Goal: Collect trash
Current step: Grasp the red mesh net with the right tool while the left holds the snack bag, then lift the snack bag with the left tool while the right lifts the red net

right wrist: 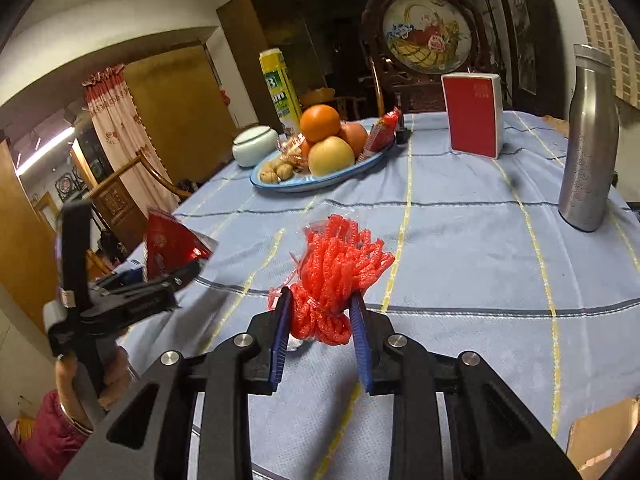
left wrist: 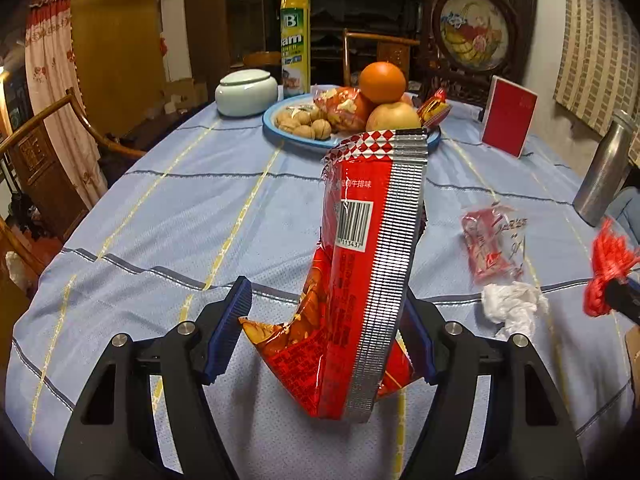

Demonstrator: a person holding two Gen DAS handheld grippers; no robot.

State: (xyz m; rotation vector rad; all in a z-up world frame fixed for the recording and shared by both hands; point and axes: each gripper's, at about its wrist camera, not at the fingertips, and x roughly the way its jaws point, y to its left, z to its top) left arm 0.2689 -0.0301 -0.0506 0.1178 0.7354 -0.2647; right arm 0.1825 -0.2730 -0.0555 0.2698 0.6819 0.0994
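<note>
Both hands are loaded. The left gripper (left wrist: pixel 324 344) has its jaws clamped on a red snack bag (left wrist: pixel 360 280), lifted off the tabletop (left wrist: pixel 180 200) and standing upright. The right gripper (right wrist: pixel 320 332) has its jaws squeezed on a bunched red net (right wrist: pixel 336 276), also held above the cloth. Neither piece has gone anywhere for disposal yet; no bin is in view. Still lying on the tabletop, to the right, are a crumpled wrapper (left wrist: pixel 494 244) and, just beside it, a white tissue (left wrist: pixel 512 306). I'd say roughly half the litter is gathered.
</note>
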